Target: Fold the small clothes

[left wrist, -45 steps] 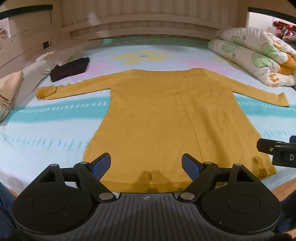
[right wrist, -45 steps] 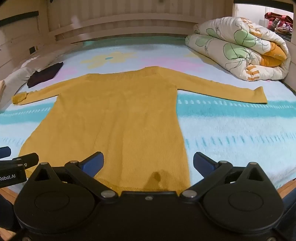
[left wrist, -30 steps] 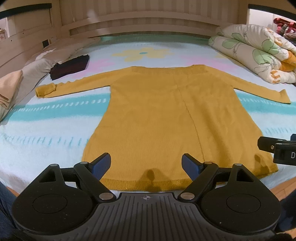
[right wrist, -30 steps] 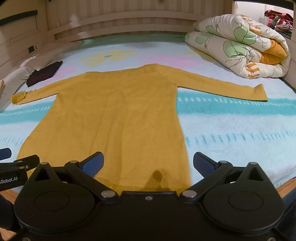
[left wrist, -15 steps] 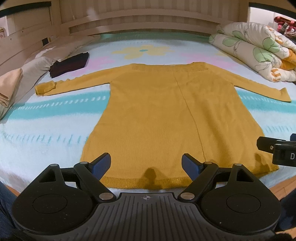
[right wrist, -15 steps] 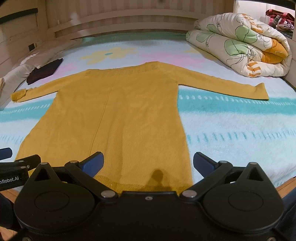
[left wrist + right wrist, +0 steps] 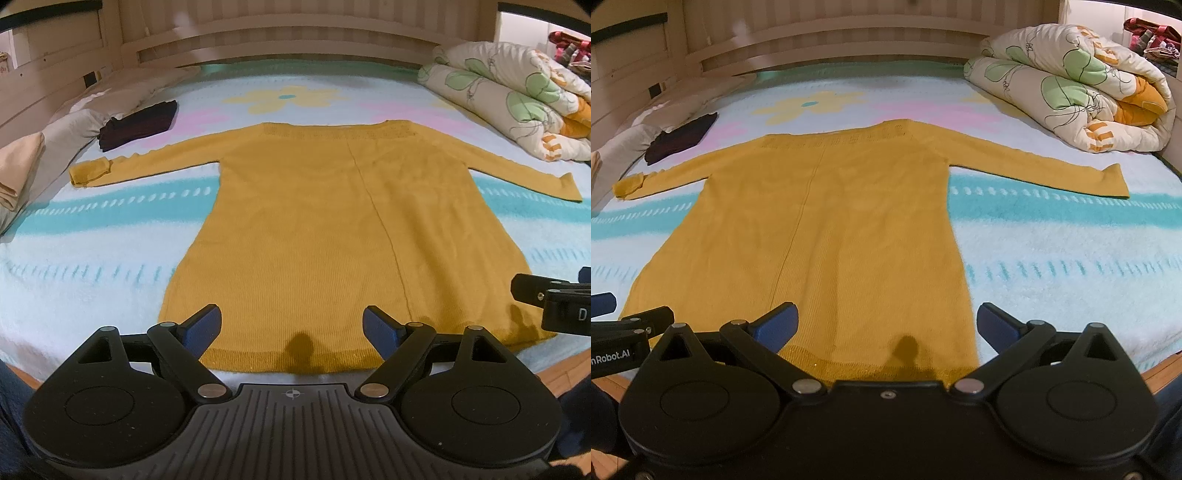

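Flat on the bed (image 7: 92,280), a mustard-yellow knit sweater (image 7: 332,236), spread full out: hem along the near edge, neckline at the far end, both sleeves stretched out to left and right. Left cuff (image 7: 88,172) turned back on itself, close to a folded dark garment (image 7: 138,123) and a grey pillow (image 7: 62,133) at the far left. Folded beige cloth (image 7: 18,170) at the left edge, just beside the pillow. Right sleeve end (image 7: 1112,181) flat on the teal stripe of the blanket, near a rolled floral quilt (image 7: 1071,88) in the far right corner. Wooden slatted headboard (image 7: 295,37) beyond the far edge.

Left tool (image 7: 291,323) hovering over the near hem, left of the sweater's centre seam, blue pads spread wide, nothing between them but the cloth below, apart from it. Right tool (image 7: 886,325) likewise held over the near right corner of the hem, pads set wide apart, pinching nothing. Small shadow on the hem under each. In the left wrist view, part of the right tool at the right edge; in the right wrist view, part of the left tool at the left edge.
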Action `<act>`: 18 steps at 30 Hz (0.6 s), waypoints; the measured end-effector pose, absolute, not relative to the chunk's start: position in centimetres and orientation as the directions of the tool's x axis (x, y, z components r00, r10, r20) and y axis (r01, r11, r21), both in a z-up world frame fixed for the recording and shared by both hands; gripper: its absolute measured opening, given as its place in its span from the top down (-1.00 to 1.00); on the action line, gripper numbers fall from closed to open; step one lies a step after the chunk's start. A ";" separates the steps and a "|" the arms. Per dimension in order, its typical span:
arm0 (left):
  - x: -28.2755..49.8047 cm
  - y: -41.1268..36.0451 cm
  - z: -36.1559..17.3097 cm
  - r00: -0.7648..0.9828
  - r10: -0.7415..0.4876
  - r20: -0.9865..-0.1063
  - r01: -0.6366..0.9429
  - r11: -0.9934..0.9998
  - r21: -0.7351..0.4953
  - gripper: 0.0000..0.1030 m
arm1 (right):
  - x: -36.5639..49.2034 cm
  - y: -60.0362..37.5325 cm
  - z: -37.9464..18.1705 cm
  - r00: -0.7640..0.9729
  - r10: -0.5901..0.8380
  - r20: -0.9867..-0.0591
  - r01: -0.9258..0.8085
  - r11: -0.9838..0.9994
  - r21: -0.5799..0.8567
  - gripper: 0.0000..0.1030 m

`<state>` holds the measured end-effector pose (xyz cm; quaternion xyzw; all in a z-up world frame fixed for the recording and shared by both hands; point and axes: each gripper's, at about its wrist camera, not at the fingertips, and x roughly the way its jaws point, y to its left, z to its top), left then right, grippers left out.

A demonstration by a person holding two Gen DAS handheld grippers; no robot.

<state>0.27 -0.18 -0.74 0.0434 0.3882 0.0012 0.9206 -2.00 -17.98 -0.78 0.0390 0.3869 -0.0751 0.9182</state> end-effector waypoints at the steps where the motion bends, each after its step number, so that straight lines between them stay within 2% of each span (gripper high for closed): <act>1: 0.3 -0.2 -0.8 0.697 0.036 -0.716 0.032 0.996 0.081 -0.62 | -2.0 -18.0 -0.8 0.689 -0.108 -0.717 0.168 0.986 0.013 -0.98; 18: 0.5 -0.4 -1.0 0.668 0.051 -0.742 0.032 0.995 0.098 -0.62 | -1.8 -17.7 -1.1 0.675 -0.106 -0.730 0.165 0.986 0.010 -0.98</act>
